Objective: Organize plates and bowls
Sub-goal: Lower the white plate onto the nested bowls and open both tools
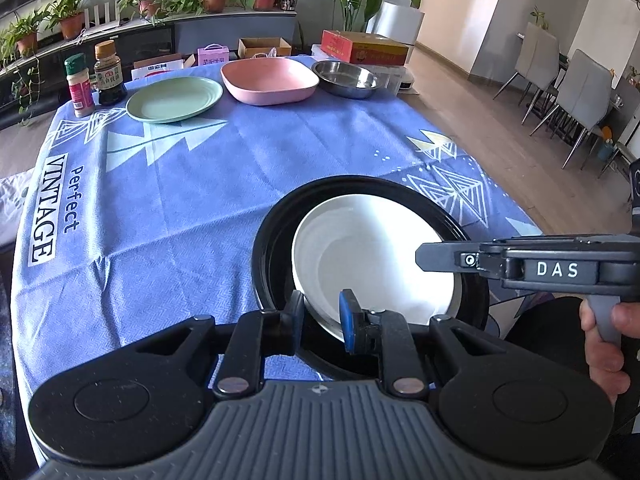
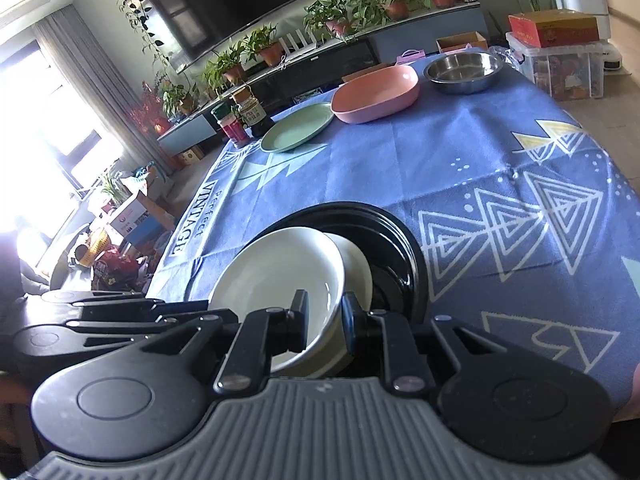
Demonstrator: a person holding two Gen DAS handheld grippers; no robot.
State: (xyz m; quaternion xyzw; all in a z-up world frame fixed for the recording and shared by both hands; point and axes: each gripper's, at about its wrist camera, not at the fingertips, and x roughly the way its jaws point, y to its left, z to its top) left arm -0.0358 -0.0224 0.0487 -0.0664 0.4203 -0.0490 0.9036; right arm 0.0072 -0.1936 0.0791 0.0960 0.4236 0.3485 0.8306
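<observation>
white bowl [image 1: 372, 256] sitting in black plate [image 1: 272, 236], being pinched at rim by left hand-held gripper [image 1: 323, 322] and right hand-held gripper [image 2: 325, 316], both clamped.

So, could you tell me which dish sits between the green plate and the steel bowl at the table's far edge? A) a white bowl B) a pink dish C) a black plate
B: the pink dish sits between the green plate and the steel bowl.
</observation>
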